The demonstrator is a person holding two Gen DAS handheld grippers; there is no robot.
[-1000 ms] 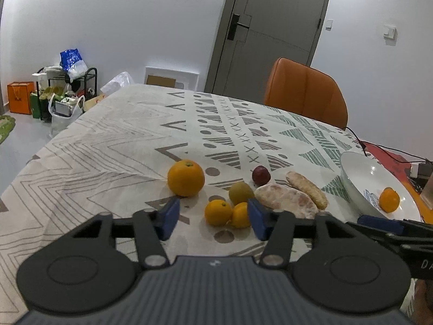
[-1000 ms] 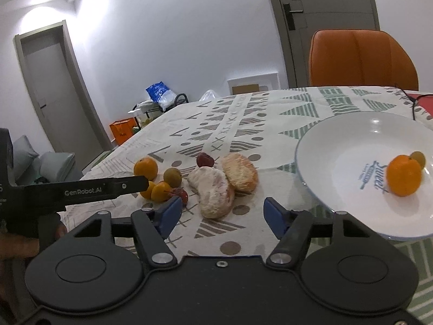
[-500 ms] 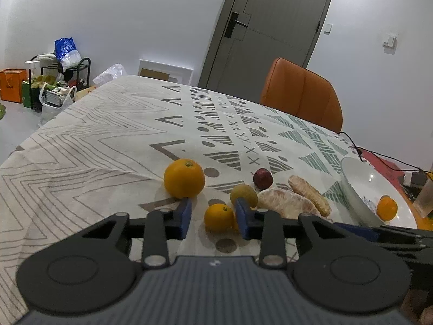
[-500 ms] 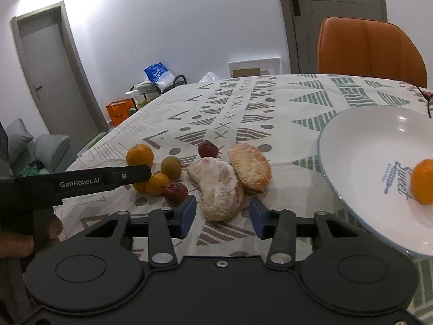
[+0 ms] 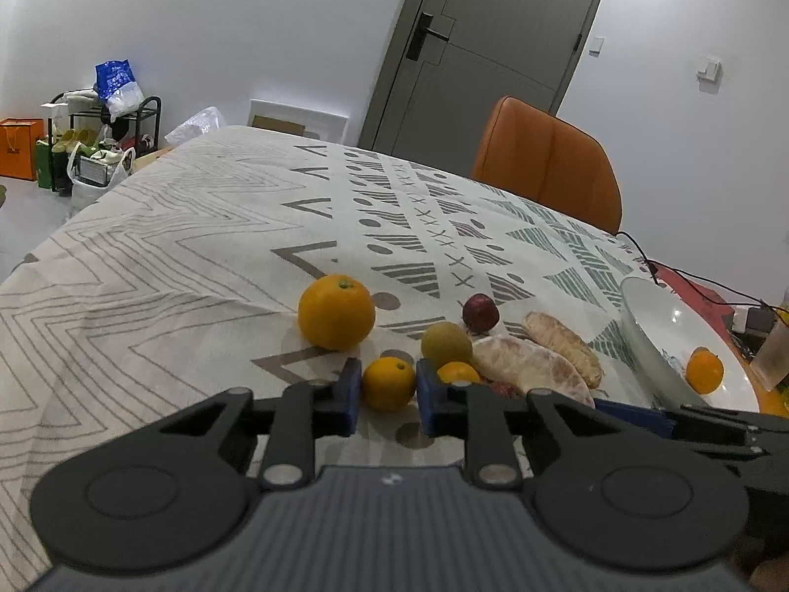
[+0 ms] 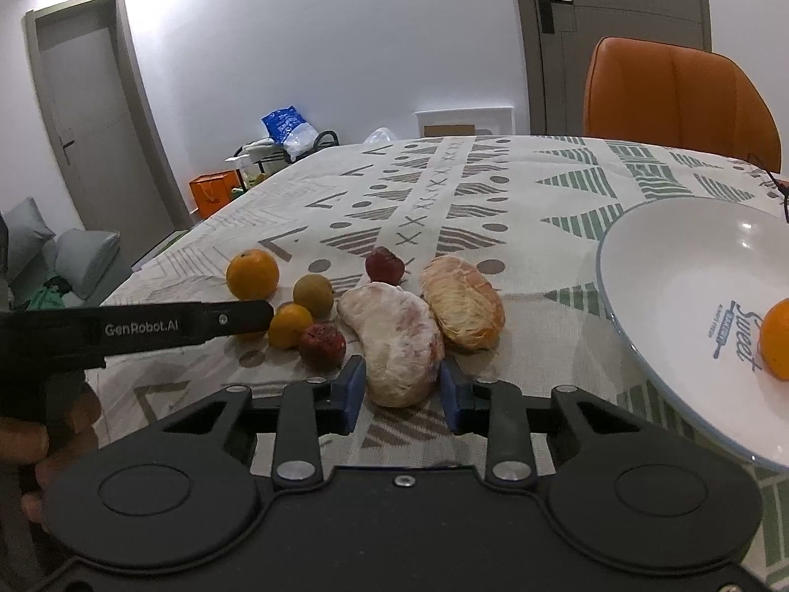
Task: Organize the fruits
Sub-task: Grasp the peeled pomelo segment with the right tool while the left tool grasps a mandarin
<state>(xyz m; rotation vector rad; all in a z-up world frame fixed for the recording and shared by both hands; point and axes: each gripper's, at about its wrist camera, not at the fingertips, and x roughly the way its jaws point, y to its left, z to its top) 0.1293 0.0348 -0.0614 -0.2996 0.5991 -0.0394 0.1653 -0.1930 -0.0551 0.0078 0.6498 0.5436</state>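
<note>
A small, smooth orange (image 5: 388, 383) on the patterned tablecloth (image 5: 172, 266) is pinched between the blue pads of the left gripper (image 5: 384, 394), apparently for lifting to the glossy white bowl (image 6: 656, 271), where 1 orange (image 6: 775, 338) already lies. The right gripper (image 6: 402, 389) is closing around a pale, fibrous peeled pomelo segment (image 6: 397, 340); contact cannot be confirmed.
</note>
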